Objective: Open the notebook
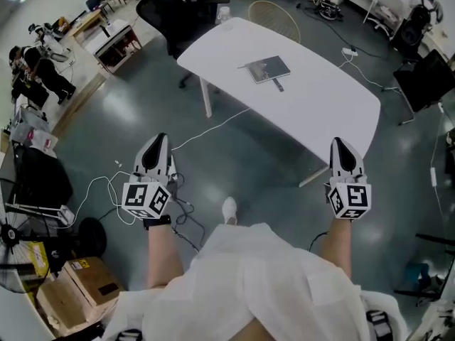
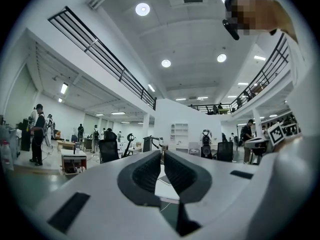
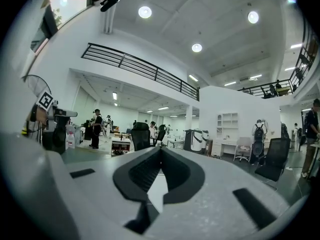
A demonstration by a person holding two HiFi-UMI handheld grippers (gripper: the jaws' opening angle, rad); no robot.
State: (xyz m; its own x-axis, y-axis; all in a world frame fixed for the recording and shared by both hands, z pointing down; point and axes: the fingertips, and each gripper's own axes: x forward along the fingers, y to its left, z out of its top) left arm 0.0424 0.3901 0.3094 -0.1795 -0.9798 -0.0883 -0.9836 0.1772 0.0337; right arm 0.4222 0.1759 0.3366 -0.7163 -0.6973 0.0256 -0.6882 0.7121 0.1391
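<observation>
In the head view a dark grey notebook [image 1: 269, 69] lies shut on the far part of a white table [image 1: 320, 112], with a dark pen [image 1: 278, 84] just beside its near edge. My left gripper [image 1: 159, 142] is held over the floor, well short of the table's left end. My right gripper [image 1: 340, 145] hovers by the table's near right corner. Both point forward and level, far from the notebook. Each gripper's jaws are together with nothing between them, as both gripper views show [image 2: 162, 152] [image 3: 161, 148].
A black office chair [image 1: 170, 13] and a wire chair [image 1: 274, 17] stand beyond the table. White cables [image 1: 213, 126] trail over the grey floor under the left gripper. Cardboard boxes [image 1: 79, 290] sit at the lower left. A power strip [image 1: 348, 50] lies right of the table.
</observation>
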